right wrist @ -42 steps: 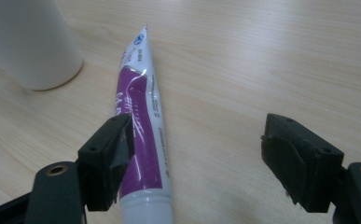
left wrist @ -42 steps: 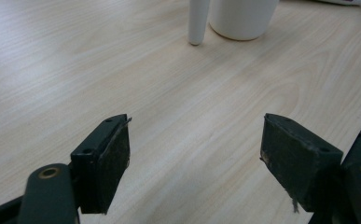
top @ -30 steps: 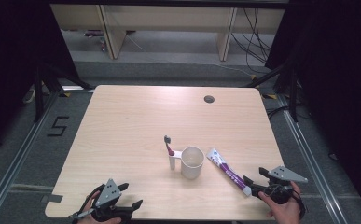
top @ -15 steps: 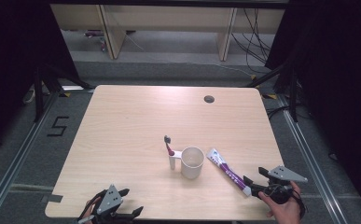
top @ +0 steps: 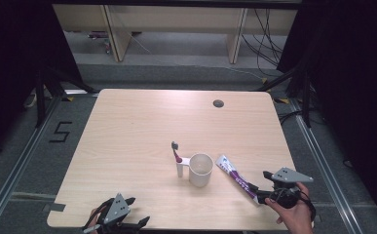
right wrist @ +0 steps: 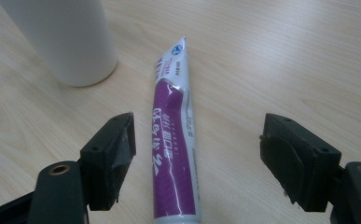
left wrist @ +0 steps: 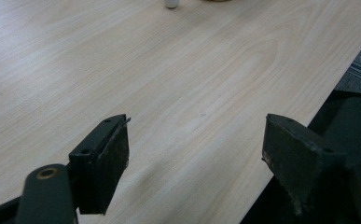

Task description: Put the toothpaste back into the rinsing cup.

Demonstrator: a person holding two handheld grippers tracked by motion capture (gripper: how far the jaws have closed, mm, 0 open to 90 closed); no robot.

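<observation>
- High view: the white cup (top: 200,169) stands on the wooden table (top: 142,126), and everything here is placed from it. A purple-and-white toothpaste tube (top: 236,178) lies flat just to the right of the cup, running away from it toward the near right edge of the table. The right gripper (top: 266,189), held in a hand at that near right corner, sits at the end of the tube farthest from the cup. A toothbrush (top: 177,153) stands in a small white holder (top: 180,169) touching the cup's left side. The left gripper (top: 136,214) hangs at the table's near edge, well apart from the cup to its near left.
- Left gripper view: the left gripper (left wrist: 194,154) has its jaws spread wide over bare table (left wrist: 159,70) with nothing between them; the holder's white foot (left wrist: 171,3) shows far off at the top edge.
- Right gripper view: the right gripper (right wrist: 197,158) has its jaws spread, having just been closing slightly. The toothpaste tube (right wrist: 172,140) lies between them, closer to the left jaw, and neither pad presses on it. The tube's flat crimped end points toward the cup (right wrist: 61,37), which stands upright to the upper left, near that end but not touching it.
</observation>
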